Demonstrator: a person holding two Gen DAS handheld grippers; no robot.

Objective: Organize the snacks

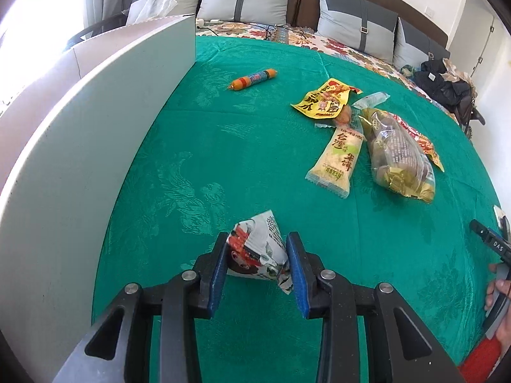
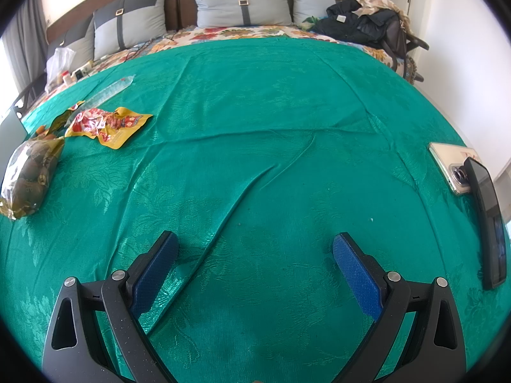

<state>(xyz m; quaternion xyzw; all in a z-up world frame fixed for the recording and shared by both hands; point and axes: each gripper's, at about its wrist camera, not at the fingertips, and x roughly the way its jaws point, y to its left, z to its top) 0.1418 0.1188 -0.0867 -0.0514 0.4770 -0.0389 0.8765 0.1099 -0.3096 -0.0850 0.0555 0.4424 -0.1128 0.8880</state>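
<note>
My left gripper [image 1: 259,249] is shut on a white and red snack packet [image 1: 260,250], held above the green cloth [image 1: 223,146]. Ahead lie an orange sausage stick [image 1: 254,79], a yellow packet [image 1: 324,99], a pale rice cracker pack [image 1: 338,161] and a clear bag of brown snacks [image 1: 399,156]. A white box wall [image 1: 89,134] stands at the left. My right gripper [image 2: 254,255] is open and empty over bare green cloth [image 2: 271,127]. The bag of brown snacks [image 2: 30,169] and a red and yellow packet [image 2: 108,124] lie at its far left.
Two phones [image 2: 472,191] lie at the right edge of the cloth in the right wrist view. Grey pillows [image 2: 242,0] and dark clothes [image 2: 361,22] sit at the back of the bed. The right hand-held gripper [image 1: 495,255] shows at the right edge of the left wrist view.
</note>
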